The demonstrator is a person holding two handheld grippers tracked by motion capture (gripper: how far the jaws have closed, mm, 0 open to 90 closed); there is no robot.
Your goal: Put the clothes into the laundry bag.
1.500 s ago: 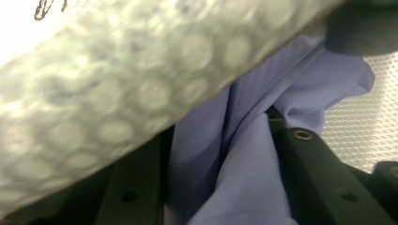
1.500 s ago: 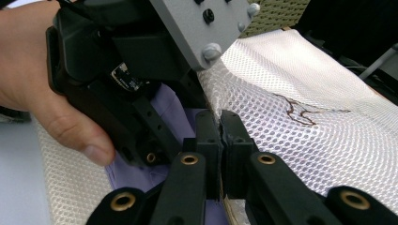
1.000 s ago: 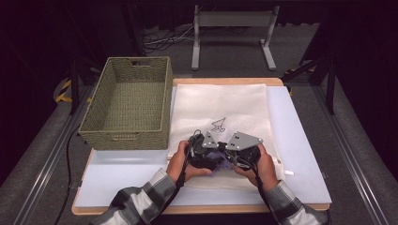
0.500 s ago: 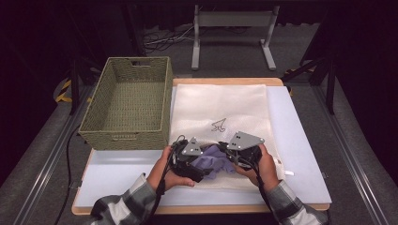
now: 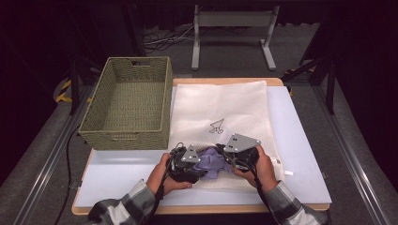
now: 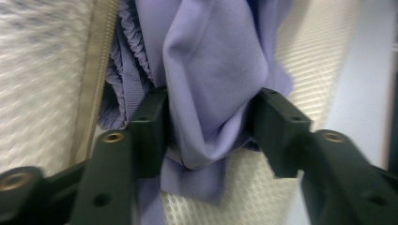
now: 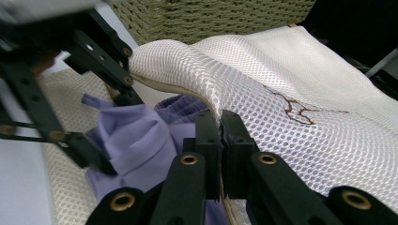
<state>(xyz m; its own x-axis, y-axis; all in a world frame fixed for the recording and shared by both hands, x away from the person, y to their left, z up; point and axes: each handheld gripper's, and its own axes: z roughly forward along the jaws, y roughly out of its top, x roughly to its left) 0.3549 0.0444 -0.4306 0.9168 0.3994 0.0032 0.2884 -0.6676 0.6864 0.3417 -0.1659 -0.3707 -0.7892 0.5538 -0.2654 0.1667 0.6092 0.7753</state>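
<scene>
Basket beside mesh bag; right gripper pinches bag; left gripper closing around purple cloth.

A pale table with a wood-coloured front edge stands lit in a dark room, flanked by grey metal rails on a grey carpeted floor. Beyond the table's far edge, a grey metal stand rests on two feet, with loose cables coiled on the floor just beside it, and black surroundings behind.
</scene>
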